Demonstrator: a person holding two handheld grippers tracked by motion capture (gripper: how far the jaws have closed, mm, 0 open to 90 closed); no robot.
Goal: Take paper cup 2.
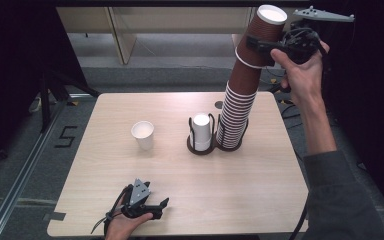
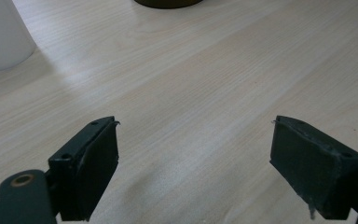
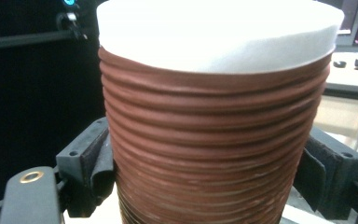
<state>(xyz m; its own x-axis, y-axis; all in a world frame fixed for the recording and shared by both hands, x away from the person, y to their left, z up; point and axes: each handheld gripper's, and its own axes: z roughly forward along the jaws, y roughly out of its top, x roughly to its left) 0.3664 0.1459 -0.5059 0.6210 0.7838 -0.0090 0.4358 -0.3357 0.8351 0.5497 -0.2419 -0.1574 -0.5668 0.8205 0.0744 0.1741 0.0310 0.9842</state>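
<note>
A tall stack of brown ribbed paper cups (image 1: 237,107) rises from a dark holder at the table's right and leans right toward its top. My right gripper (image 1: 260,47) is held high and shut on the top brown cup (image 1: 265,30), one jaw on each side of its wall. In the right gripper view the brown cup (image 3: 209,135) with its white inside sits between the jaws of the right gripper (image 3: 214,172). My left gripper (image 1: 155,205) rests near the table's front edge. In its own view the left gripper (image 2: 196,154) is open over bare wood.
A single white cup (image 1: 143,134) stands upright left of centre, and shows as the white cup (image 2: 0,35) at the upper left. A short stack of white cups (image 1: 201,131) sits in a second dark holder (image 1: 200,148) beside the brown stack. Bare tabletop (image 1: 230,185) lies in front.
</note>
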